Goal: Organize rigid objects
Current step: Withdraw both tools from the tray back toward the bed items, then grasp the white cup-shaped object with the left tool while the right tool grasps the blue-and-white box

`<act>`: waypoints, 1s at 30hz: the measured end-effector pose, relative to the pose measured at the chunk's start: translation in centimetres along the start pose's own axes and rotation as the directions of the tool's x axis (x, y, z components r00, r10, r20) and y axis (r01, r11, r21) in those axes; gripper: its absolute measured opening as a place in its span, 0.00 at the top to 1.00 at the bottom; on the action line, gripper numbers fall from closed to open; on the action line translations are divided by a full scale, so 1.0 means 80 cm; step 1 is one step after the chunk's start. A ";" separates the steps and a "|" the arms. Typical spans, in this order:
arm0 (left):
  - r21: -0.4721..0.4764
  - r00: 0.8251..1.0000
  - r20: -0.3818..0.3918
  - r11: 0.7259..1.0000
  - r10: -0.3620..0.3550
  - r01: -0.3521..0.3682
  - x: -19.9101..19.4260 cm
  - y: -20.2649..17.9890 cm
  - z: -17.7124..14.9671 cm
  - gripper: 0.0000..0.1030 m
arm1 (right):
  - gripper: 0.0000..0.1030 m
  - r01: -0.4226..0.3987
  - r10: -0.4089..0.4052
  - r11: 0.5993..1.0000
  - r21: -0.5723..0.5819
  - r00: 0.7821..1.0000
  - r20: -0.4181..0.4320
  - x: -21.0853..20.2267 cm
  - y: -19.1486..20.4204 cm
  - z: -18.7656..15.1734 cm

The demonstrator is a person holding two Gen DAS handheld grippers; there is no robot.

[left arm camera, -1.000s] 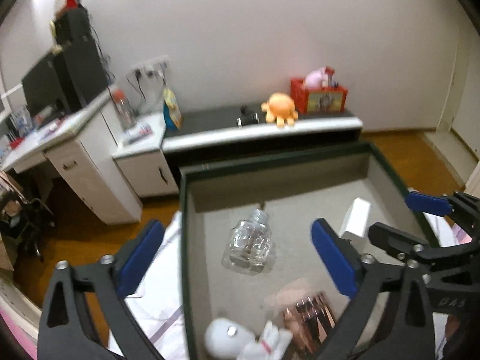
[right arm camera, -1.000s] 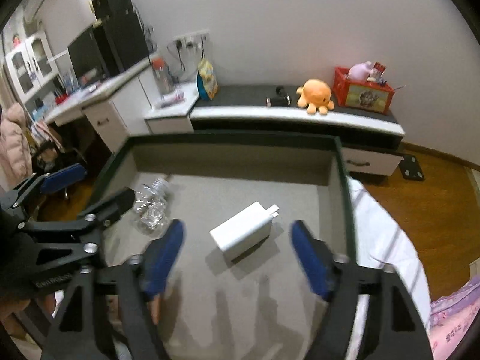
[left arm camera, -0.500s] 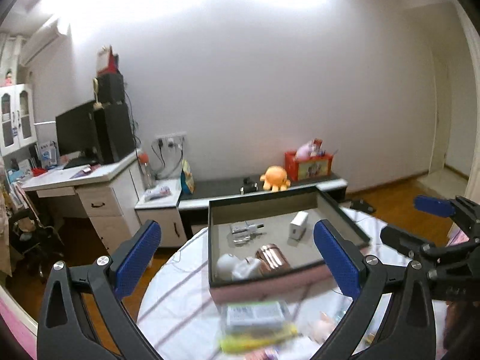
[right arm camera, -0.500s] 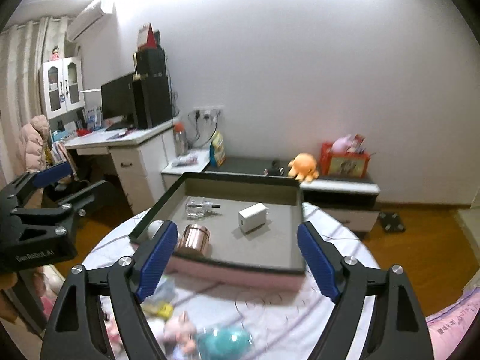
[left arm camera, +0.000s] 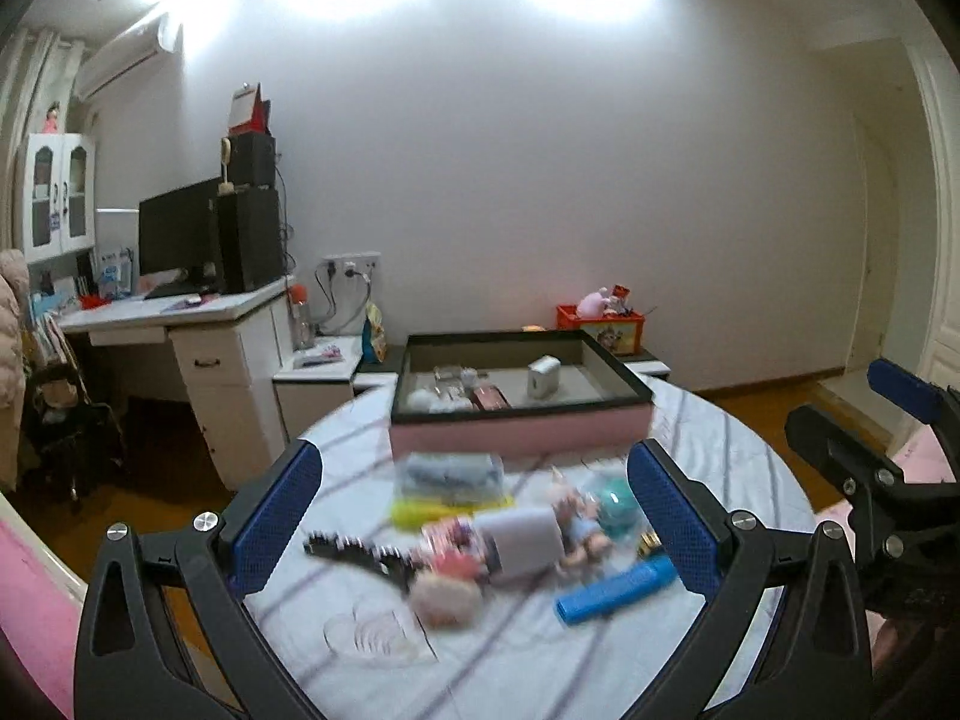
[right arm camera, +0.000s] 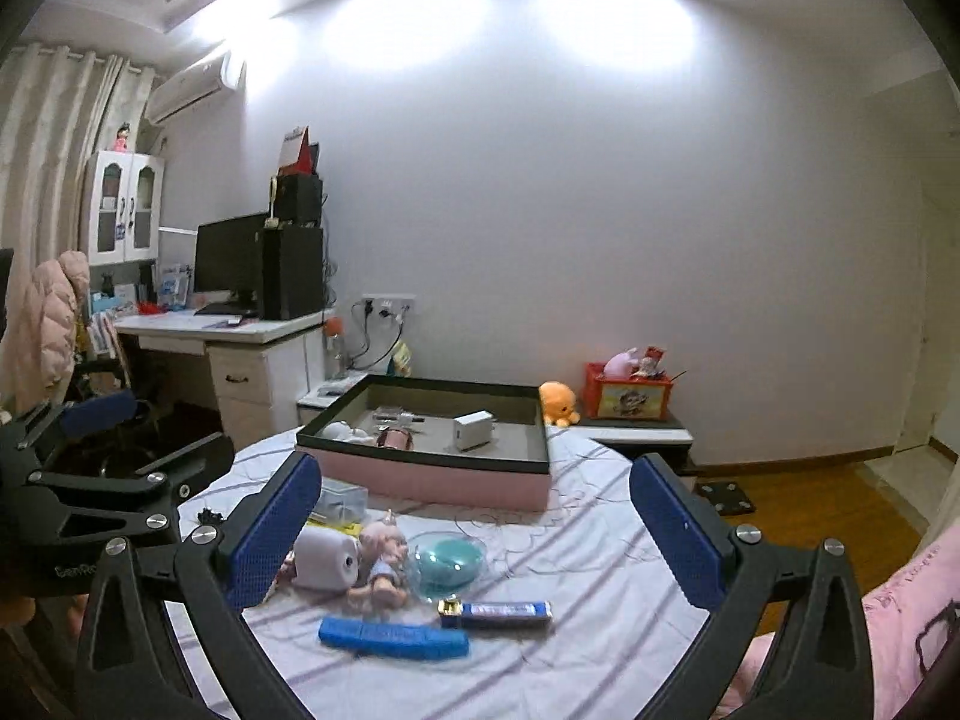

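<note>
Through my left wrist camera, my left claw (left arm camera: 474, 516) is spread wide with nothing between its blue pads (left arm camera: 276, 519). Below it, on the round table (left arm camera: 708, 456) with its striped cloth, lies a blurred heap of small things: a blue comb-like bar (left arm camera: 615, 589), a pale boxy gadget (left arm camera: 522, 543), a black toothed piece (left arm camera: 354, 549) and a yellow packet (left arm camera: 444, 504). Farther back stands the pink-sided tray (left arm camera: 519, 435) with its dark rim; inside it sit a white charger (left arm camera: 543, 375) and a copper-coloured can (left arm camera: 491, 397) near some white items I cannot make out. My right claw (left arm camera: 888, 420) shows at the right edge.

Through my right wrist camera, my right claw (right arm camera: 474, 531) is likewise spread wide and grips nothing. Between its fingers on the cloth lie the blue bar (right arm camera: 393, 637), a blue-and-silver tube (right arm camera: 497, 611), a clear dome over a teal piece (right arm camera: 449, 557), a small doll (right arm camera: 381, 561) and the pale gadget (right arm camera: 325, 558). The tray (right arm camera: 432, 477) is beyond them, the charger (right arm camera: 473, 429) and can (right arm camera: 396, 438) resting in it. An orange plush octopus (right arm camera: 558, 401) sits behind the tray on a low cabinet (right arm camera: 636, 432).
</note>
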State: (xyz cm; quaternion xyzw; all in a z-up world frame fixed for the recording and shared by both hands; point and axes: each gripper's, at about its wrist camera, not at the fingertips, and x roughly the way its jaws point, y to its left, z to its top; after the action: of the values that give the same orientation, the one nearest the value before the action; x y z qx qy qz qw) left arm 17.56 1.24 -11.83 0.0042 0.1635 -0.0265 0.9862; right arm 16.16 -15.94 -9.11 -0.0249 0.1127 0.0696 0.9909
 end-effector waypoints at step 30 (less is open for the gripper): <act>-0.003 0.985 -0.169 0.999 -0.040 0.040 0.078 -0.006 -0.051 0.00 | 0.00 0.006 0.021 0.996 0.088 0.955 -0.294 0.069 -0.034 -0.098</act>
State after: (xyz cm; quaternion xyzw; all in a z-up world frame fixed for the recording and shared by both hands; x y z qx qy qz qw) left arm 22.12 0.48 -17.73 0.0031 0.2466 -0.0459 0.9680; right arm 20.16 -18.41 -17.91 0.0092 0.2623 0.0638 0.9628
